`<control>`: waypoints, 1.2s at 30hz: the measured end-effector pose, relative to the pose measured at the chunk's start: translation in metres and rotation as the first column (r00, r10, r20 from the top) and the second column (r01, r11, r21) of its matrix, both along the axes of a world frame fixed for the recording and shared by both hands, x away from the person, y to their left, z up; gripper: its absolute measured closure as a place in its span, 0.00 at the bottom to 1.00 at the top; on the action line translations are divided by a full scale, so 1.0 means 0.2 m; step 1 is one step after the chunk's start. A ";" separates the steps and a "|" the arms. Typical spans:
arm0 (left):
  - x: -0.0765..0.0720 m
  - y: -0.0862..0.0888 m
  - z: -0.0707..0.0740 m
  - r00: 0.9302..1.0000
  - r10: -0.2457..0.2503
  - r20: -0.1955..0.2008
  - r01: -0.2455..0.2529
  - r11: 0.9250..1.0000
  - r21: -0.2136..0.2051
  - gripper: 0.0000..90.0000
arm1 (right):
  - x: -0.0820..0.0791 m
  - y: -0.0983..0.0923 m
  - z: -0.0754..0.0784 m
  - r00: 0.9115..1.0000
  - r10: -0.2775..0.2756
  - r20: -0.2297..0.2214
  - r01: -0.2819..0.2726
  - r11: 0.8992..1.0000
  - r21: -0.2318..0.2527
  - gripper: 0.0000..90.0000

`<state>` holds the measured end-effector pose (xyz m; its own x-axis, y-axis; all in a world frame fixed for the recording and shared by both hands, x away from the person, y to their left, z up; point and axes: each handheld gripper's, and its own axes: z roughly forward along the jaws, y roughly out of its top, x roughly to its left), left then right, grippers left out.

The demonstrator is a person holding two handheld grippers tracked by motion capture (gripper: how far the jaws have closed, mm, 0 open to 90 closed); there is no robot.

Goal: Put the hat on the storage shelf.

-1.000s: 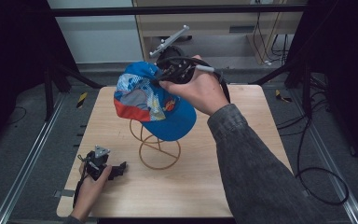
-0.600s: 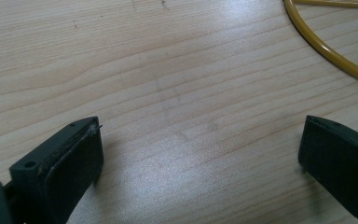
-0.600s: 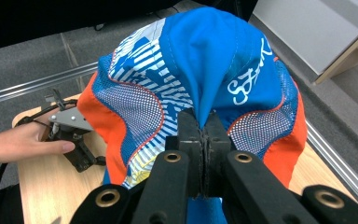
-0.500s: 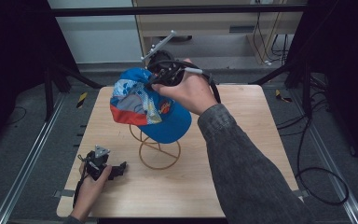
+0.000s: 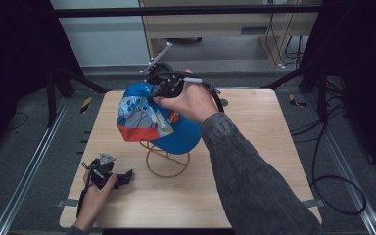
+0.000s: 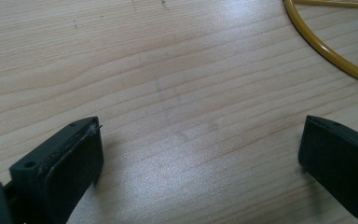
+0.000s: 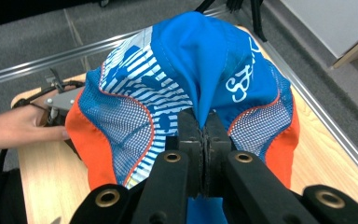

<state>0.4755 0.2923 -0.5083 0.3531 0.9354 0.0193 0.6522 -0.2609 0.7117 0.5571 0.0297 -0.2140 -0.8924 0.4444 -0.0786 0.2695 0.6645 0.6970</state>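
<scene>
Blue-and-orange mesh cap (image 5: 152, 120) hangs over the yellow wire stand (image 5: 166, 159) at bench centre; our right hand-held gripper (image 7: 203, 135) pinches its crown from behind, while our left hand-held gripper (image 6: 200, 154) rests agape, nearer us

You were working in what looked like a lab or test room, not a home. Your counter (image 5: 254, 161) was a bare, pale wooden top standing alone on grey carpet (image 5: 24, 147), with metal rails (image 5: 27, 171) running along the floor on both sides. Dark stand legs (image 5: 58, 81) and a black crossbar (image 5: 186, 10) framed it like a recording rig. Black cables (image 5: 333, 191) looped across the floor to your right, and more hung by the light wooden cabinet (image 5: 215, 27) behind. Strips of yellow-and-black hazard tape (image 5: 86, 104) marked the floor.
</scene>
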 end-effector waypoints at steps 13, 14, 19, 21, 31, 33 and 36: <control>0.00 0.00 0.00 1.000 0.000 0.000 0.000 1.000 0.001 0.00 | 0.01 0.06 -0.09 0.999 0.020 -0.025 -0.021 0.999 -0.030 0.99; 0.00 0.00 0.00 1.000 0.000 0.000 0.000 1.000 0.000 0.00 | 0.00 0.06 -0.09 0.999 0.022 -0.026 -0.023 0.999 -0.031 0.99; 0.00 0.00 0.00 1.000 0.000 0.000 0.000 1.000 0.000 0.00 | 0.00 0.07 -0.11 0.999 0.032 -0.032 -0.033 0.999 -0.030 0.98; 0.00 0.00 0.00 1.000 0.000 0.000 0.000 1.000 0.000 0.00 | 0.00 0.07 -0.11 0.999 0.034 -0.032 -0.035 0.999 -0.032 0.98; 0.00 0.00 0.00 1.000 0.000 0.000 0.000 1.000 0.000 0.00 | 0.00 0.08 -0.13 0.999 0.037 -0.027 -0.038 0.998 -0.048 0.96; 0.00 0.00 0.00 1.000 0.000 0.000 0.000 1.000 0.000 0.00 | 0.00 0.08 -0.13 0.999 0.036 -0.030 -0.037 0.998 -0.043 0.94; 0.00 0.00 0.00 1.000 0.000 -0.001 0.000 1.000 0.000 0.00 | 0.00 0.08 -0.14 0.999 0.036 -0.035 -0.037 0.998 -0.040 0.92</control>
